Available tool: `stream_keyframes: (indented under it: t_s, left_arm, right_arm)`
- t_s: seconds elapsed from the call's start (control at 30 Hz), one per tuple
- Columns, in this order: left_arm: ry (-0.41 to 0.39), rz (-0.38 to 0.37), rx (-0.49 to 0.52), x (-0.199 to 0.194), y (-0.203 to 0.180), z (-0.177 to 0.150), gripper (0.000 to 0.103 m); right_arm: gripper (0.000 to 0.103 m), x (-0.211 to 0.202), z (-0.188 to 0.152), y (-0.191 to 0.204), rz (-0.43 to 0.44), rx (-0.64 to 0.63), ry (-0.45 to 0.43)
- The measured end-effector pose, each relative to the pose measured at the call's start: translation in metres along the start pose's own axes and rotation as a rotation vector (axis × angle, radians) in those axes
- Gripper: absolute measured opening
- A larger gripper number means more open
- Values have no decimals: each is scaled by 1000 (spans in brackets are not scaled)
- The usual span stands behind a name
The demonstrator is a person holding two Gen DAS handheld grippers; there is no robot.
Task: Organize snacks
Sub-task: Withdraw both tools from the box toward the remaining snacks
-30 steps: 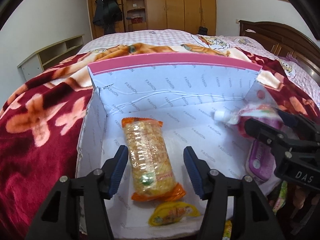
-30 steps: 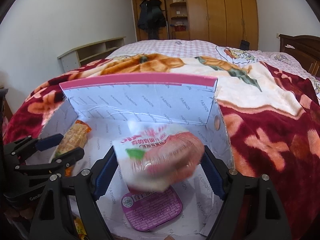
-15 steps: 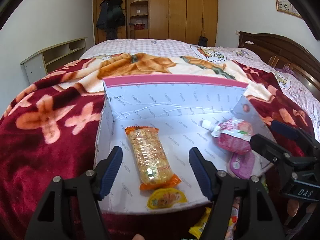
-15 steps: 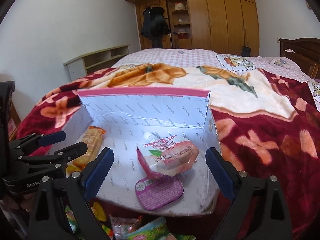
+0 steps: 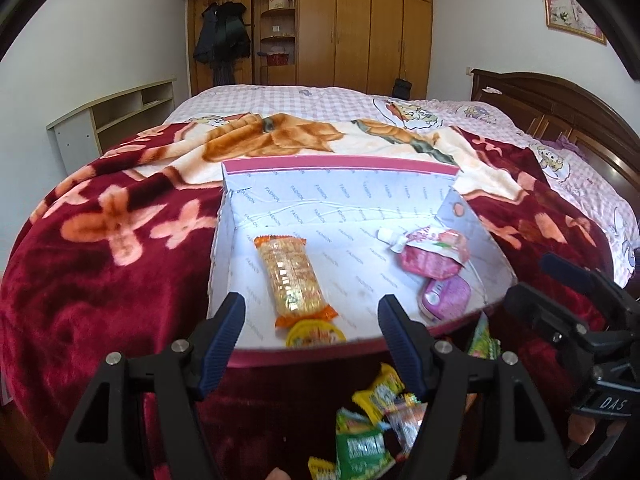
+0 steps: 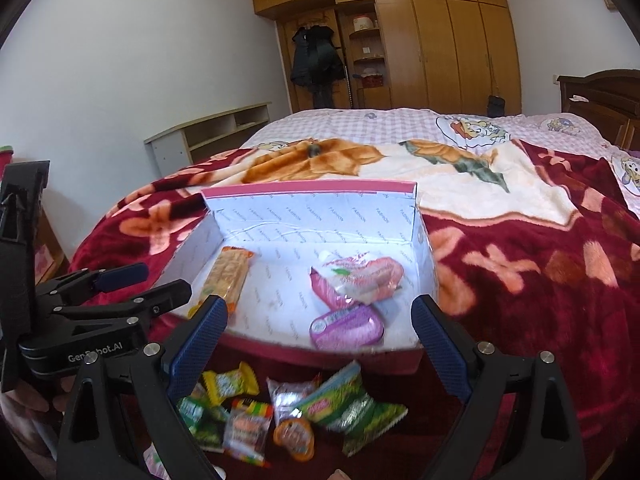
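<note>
A white box with a pink rim [image 5: 340, 168] [image 6: 308, 190] lies open on the red blanket. Inside are an orange cracker pack [image 5: 290, 276] [image 6: 229, 276], a yellow jelly cup [image 5: 316, 334], a pink spouted pouch [image 5: 434, 254] [image 6: 360, 278] and a purple tin [image 5: 446, 300] [image 6: 346, 328]. Several loose snack packets [image 6: 280, 412] [image 5: 376, 420] lie on the blanket in front of the box. My left gripper [image 5: 312, 334] [image 6: 146, 286] is open and empty, near the box's front edge. My right gripper [image 6: 320, 346] [image 5: 560, 284] is open and empty, above the loose pile.
The bed's red flowered blanket [image 5: 100, 260] surrounds the box. A dark wooden headboard [image 5: 560, 100] stands at the right, a low white shelf [image 5: 116, 120] at the left, and wooden wardrobes [image 6: 420, 48] at the far wall.
My right gripper let go of the pink pouch, which now lies in the box. Both grippers pulled back from the box, bringing the loose snack pile into view.
</note>
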State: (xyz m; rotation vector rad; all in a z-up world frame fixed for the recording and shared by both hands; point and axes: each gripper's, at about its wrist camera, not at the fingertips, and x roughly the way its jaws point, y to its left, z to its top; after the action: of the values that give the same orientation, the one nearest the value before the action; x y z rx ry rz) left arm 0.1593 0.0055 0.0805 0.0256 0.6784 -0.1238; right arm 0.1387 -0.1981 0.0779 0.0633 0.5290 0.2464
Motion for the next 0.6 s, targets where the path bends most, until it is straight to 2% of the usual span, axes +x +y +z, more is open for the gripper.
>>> stream_keyframes:
  t_s: [0.2, 0.6]
  left_arm:
    - [30, -27, -23, -12, -6, -19, 73]
    - [22, -14, -35, -38, -11, -55, 73]
  right_arm:
    - [95, -10, -22, 1, 13, 45, 28]
    - [95, -40, -57, 9, 36, 66, 45]
